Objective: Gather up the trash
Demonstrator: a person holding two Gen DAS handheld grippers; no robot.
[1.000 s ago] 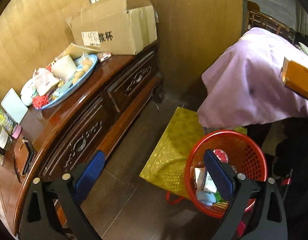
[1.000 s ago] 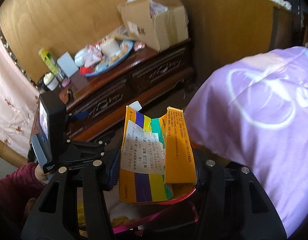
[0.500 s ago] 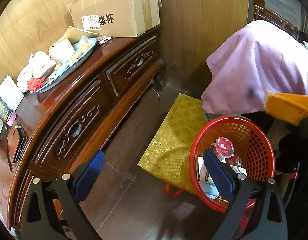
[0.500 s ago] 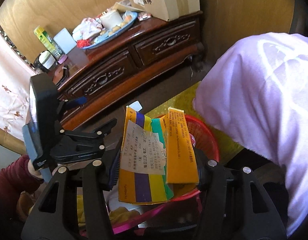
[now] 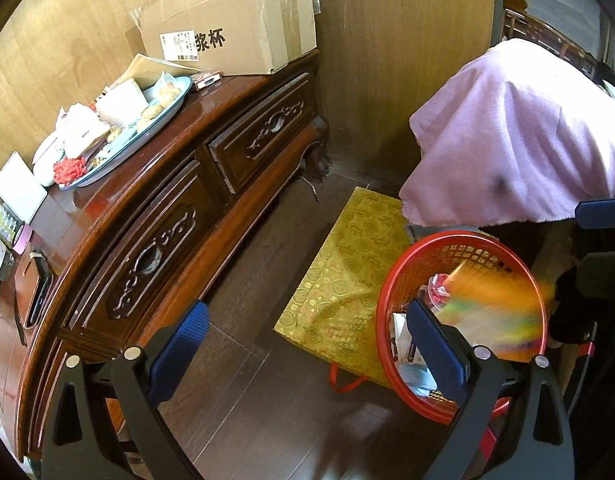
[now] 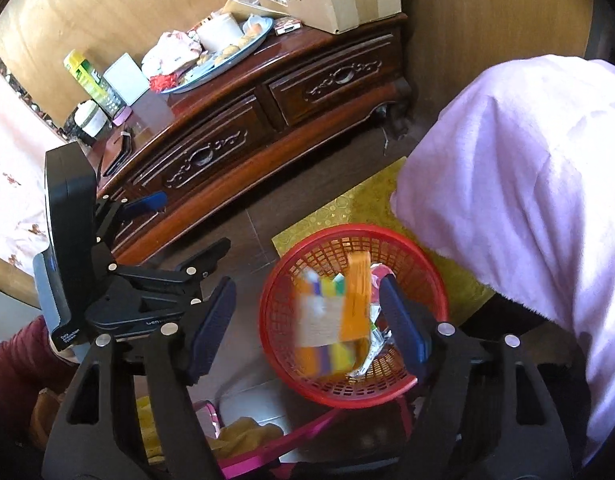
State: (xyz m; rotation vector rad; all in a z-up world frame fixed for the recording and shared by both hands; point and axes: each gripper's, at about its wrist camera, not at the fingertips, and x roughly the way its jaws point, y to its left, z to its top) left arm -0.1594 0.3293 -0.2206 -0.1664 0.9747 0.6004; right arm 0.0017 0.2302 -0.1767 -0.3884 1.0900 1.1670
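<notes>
- Over the red basket (image 6: 423,264) on the dark floor: right gripper (image 6: 307,320) points down into it, jaws wide apart — they've just been opening, and nothing is pressed between the pads.
- Orange/yellow/purple carton (image 6: 331,320) w/ a white label sits blurred inside the basket, between the two blue pads (image 6: 209,320) but clear of both; can't tell if it's resting yet.
- Same carton shows as an orange blur (image 5: 495,304) in the left wrist view, over the basket (image 5: 395,280) interior, among other wrappers and paper scraps.
- Left gripper (image 5: 307,344) is spread open, empty; its right pad overlaps the basket's near rim in view, left pad is over bare floor.
- Basket stands partly on a gold patterned bag (image 5: 347,272) w/ red handles, lying flat on the floor.
- Pink cloth (image 6: 527,184) drapes over something to the right, hanging just beside the basket.
- Carved dark-wood cabinet (image 5: 155,248) runs along the left; on top: a blue-rimmed tray (image 5: 123,144) heaped w/ packets and food, and a cardboard box (image 5: 235,32) — well apart from the basket.
- In the right wrist view the left gripper's black body is at lower left, w/ a dark red sleeve (image 6: 11,372) below it.
</notes>
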